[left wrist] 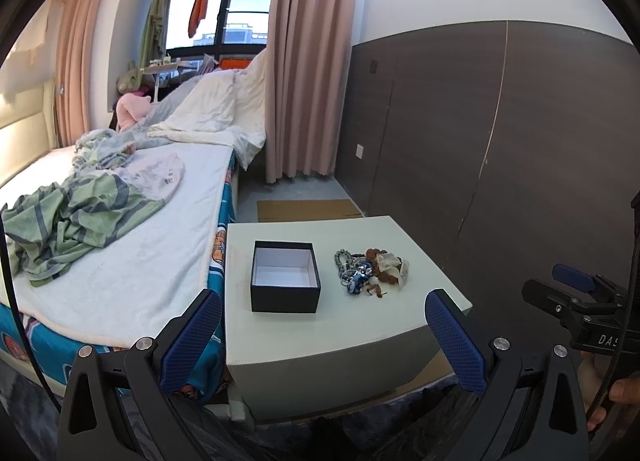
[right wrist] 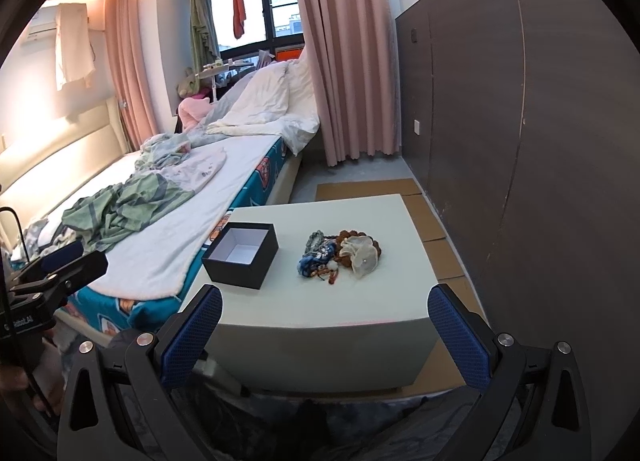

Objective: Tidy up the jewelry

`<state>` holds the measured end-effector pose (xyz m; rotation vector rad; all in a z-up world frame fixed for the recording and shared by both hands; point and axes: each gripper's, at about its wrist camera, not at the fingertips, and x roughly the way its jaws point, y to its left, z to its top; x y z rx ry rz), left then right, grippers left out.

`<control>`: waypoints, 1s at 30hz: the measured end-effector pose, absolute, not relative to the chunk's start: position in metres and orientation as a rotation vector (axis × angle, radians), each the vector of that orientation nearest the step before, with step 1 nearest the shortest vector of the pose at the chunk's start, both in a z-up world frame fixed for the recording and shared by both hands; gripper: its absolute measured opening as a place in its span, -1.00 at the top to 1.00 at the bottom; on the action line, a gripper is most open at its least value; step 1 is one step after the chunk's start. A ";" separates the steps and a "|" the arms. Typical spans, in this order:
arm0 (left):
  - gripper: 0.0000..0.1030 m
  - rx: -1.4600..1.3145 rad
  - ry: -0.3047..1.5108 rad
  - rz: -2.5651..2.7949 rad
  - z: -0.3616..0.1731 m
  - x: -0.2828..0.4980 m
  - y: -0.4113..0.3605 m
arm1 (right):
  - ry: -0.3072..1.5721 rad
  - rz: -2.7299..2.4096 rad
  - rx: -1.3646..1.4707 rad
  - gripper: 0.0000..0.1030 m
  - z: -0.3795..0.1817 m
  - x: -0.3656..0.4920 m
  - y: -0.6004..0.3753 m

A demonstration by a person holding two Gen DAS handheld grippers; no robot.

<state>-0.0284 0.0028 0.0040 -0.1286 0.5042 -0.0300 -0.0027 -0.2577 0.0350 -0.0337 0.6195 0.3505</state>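
Observation:
A black lidless box [left wrist: 285, 281] [right wrist: 241, 254] with a white, empty inside stands on a pale low table [left wrist: 344, 325] [right wrist: 332, 309]. To its right lies a tangled heap of jewelry [left wrist: 370, 270] [right wrist: 340, 255]: grey beads, blue pieces, brown beads and cream fabric flowers. My left gripper [left wrist: 324, 301] is open, held back from the table's near edge, nothing between its blue pads. My right gripper [right wrist: 325, 299] is open too, likewise short of the table and holding nothing. Each gripper shows at the edge of the other's view.
A bed [left wrist: 120, 229] [right wrist: 168, 213] with crumpled clothes and bedding presses against the table's left side. A dark panelled wall [left wrist: 500, 141] [right wrist: 520, 121] runs along the right. Cardboard sheets [right wrist: 432, 221] lie on the floor beside the table. Pink curtains [left wrist: 308, 61] hang behind.

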 end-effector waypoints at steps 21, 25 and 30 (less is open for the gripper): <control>-0.97 -0.128 0.537 -0.047 -0.008 -0.012 0.004 | 0.620 0.346 -0.018 -1.00 0.027 0.010 -0.261; -0.97 -0.126 0.553 -0.059 -0.012 0.003 0.004 | 0.622 0.348 -0.001 -1.00 0.025 0.021 -0.263; -0.97 -0.132 0.571 -0.082 -0.016 0.026 0.003 | 0.648 0.338 0.017 -0.80 0.018 0.039 -0.268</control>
